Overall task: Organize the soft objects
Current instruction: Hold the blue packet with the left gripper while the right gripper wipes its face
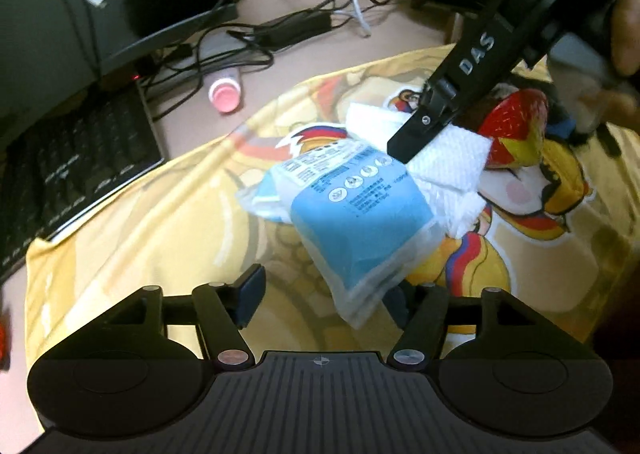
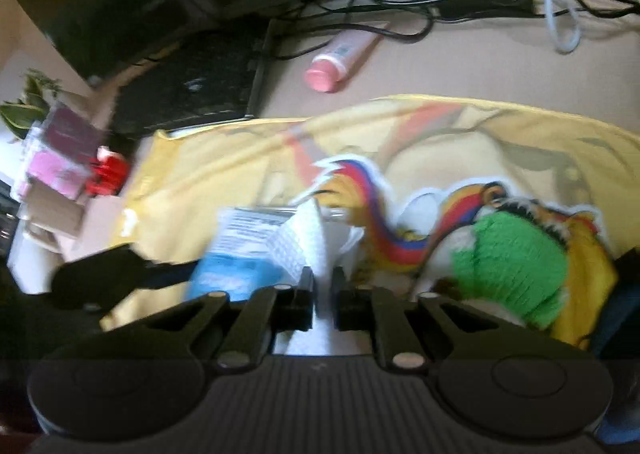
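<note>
Right tongs (image 2: 323, 294) pinch crumpled white tissue (image 2: 316, 254); left tongs (image 1: 324, 294) spread wide.

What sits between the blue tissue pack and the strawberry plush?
The white paper towel, pinched by the right gripper, lies between the blue tissue pack and the strawberry plush; the left wrist view shows it.

The letters "DAS" stand in white on the black right gripper (image 1: 404, 152), upper right of the left wrist view. The blue tissue pack (image 1: 348, 214) at centre carries print and round icons, too blurred to read.
</note>
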Action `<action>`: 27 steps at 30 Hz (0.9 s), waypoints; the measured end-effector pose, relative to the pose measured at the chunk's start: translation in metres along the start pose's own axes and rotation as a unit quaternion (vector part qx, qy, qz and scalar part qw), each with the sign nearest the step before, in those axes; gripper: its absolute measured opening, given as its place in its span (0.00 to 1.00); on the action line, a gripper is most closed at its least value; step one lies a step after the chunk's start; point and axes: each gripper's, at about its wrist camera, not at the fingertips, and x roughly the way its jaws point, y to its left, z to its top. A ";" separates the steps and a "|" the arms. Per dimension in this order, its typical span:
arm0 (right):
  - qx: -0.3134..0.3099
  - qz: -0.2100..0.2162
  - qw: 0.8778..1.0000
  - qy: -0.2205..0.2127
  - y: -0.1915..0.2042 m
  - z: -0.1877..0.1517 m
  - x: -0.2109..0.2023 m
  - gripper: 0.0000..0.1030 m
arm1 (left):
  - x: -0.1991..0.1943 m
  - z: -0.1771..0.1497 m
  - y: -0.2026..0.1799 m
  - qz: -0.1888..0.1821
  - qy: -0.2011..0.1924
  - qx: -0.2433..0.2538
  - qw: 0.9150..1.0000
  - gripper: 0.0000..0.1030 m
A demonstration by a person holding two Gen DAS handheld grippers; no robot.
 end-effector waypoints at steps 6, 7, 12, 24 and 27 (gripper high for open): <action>-0.003 0.010 1.000 -0.025 0.002 0.015 -0.015 0.12 | -0.015 0.014 0.008 -0.059 -0.015 -0.065 0.996 0.91; 0.006 0.022 0.999 -0.031 0.004 0.019 -0.020 0.12 | -0.008 0.018 0.009 -0.060 -0.009 -0.075 0.995 0.91; 0.001 0.115 0.993 -0.034 0.034 0.031 -0.026 0.12 | 0.022 0.033 0.009 -0.056 0.017 -0.106 0.993 0.91; -0.027 0.016 0.999 -0.019 0.024 0.014 -0.005 0.12 | 0.018 0.040 -0.005 -0.030 -0.001 -0.043 0.999 0.70; -0.011 -0.012 0.999 -0.033 0.008 0.010 -0.018 0.12 | 0.016 0.039 -0.007 -0.033 -0.006 -0.029 0.999 0.67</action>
